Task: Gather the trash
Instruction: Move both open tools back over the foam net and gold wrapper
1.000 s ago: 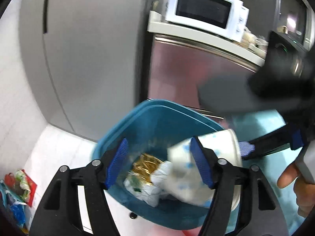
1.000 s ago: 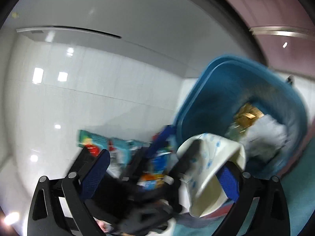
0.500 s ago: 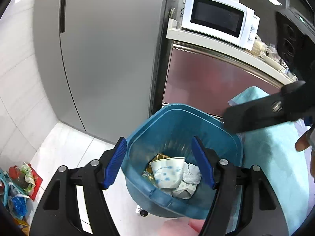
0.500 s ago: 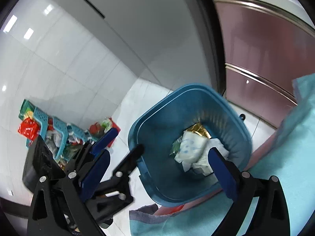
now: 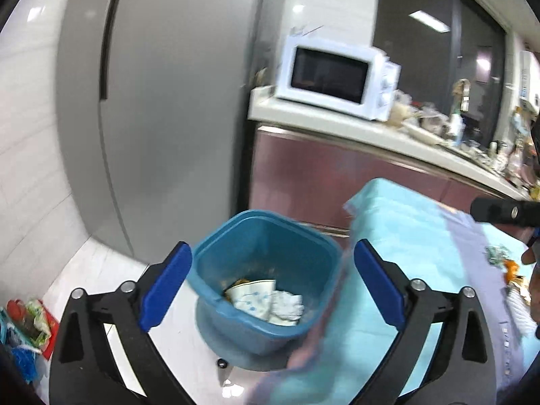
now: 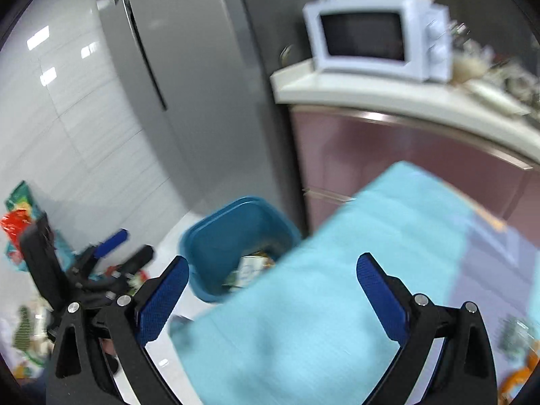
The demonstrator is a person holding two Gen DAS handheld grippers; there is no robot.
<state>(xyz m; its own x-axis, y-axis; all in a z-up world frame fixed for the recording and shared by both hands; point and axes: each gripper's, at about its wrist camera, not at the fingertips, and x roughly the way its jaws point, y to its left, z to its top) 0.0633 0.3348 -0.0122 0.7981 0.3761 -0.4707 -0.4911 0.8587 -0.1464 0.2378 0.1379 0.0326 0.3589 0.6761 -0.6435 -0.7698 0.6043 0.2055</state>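
White tile floor point(image 5: 84, 270) carried the blue bin point(image 5: 263, 283), with colourful packets point(image 5: 23, 324) lying by the wall. Table under a light blue cloth point(image 5: 405, 236) stood just beside the bin; small scraps point(image 5: 496, 253), probably wrappers, lay on the cloth near its right edge.

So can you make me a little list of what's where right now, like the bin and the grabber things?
bin: blue bin on the white floor, beside the grey fridge
in the bin: a paper cup with blue dots and crumpled white paper
left gripper: jaws just opened wide, nothing between them
right gripper: jaws open, holding nothing
table: covered with a light blue cloth
still on the table: small wrappers near its right edge
counter: white microwave on top
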